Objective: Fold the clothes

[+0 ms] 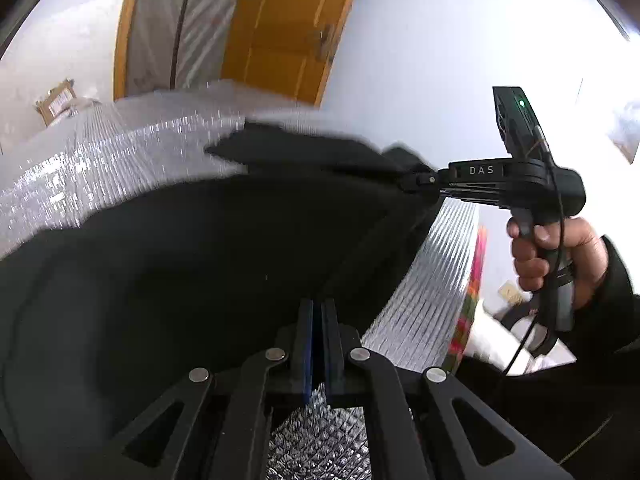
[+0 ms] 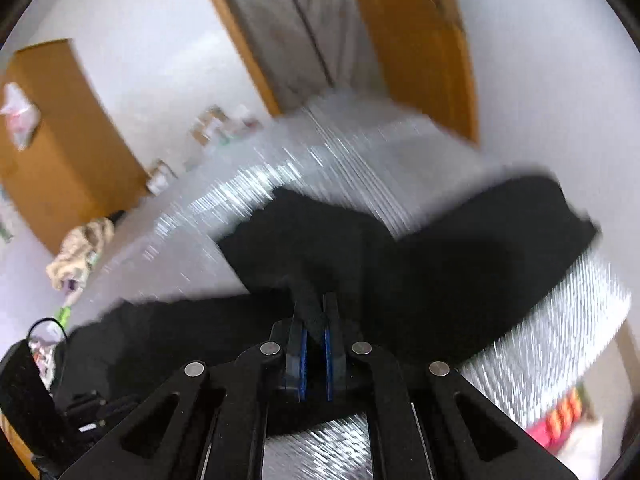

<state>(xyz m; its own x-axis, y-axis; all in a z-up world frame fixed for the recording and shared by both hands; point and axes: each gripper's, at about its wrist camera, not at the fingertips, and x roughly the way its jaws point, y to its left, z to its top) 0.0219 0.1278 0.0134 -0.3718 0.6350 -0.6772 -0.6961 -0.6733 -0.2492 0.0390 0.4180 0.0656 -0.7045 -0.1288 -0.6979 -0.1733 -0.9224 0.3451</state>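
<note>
Currently the black garment (image 1: 200,248) is lying on the silver quilted surface (image 1: 100,160). Left gripper (image 1: 318,312) is pinching the garment's near edge, jaws nearly together. Right gripper (image 2: 316,312) is likewise clamping a fold of the garment at its right side.

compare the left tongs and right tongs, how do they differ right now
The left tongs pinch the near edge of the black garment, while the right tongs grip a far corner, pulling it taut. The left view is fairly sharp; the right view is motion-blurred. Both are shut on the same garment over the silver mat.
</note>
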